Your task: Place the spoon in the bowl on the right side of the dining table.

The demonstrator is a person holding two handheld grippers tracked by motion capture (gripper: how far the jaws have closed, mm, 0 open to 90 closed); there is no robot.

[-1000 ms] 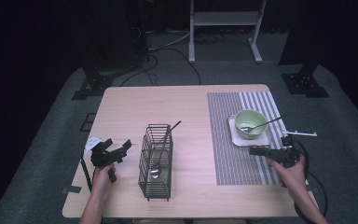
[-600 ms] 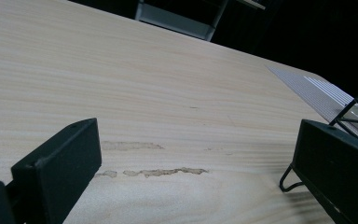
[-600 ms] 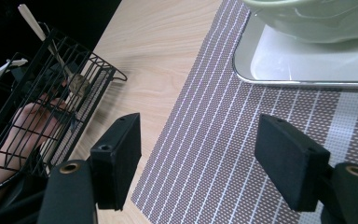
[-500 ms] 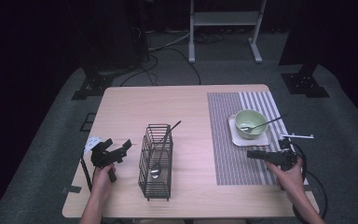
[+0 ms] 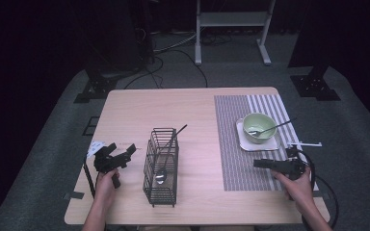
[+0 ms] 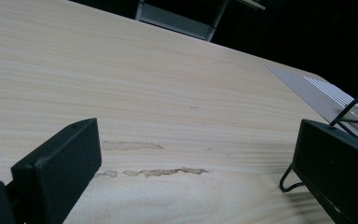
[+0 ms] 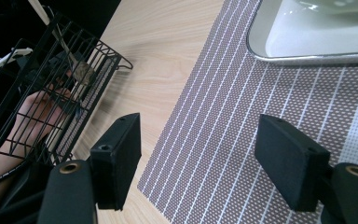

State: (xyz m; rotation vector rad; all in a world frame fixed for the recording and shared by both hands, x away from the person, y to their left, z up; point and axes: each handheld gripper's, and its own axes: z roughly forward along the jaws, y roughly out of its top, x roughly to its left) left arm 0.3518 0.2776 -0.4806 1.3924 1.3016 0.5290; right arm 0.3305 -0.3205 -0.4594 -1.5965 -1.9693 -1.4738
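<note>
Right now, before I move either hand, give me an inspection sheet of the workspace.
Surface: wooden table, faint stains; striped placemat on its right half.
Job's things: black wire basket holding a spoon; green bowl with a second spoon, on a white square plate.
Clutter: small white tag at the left edge.
Grippers: left gripper open, empty, beside the basket; right gripper open, empty, above the placemat.
Cables: black cable trailing from the right gripper; more on the floor.
Surroundings: dark room, grey carpet, metal stand behind.
</note>
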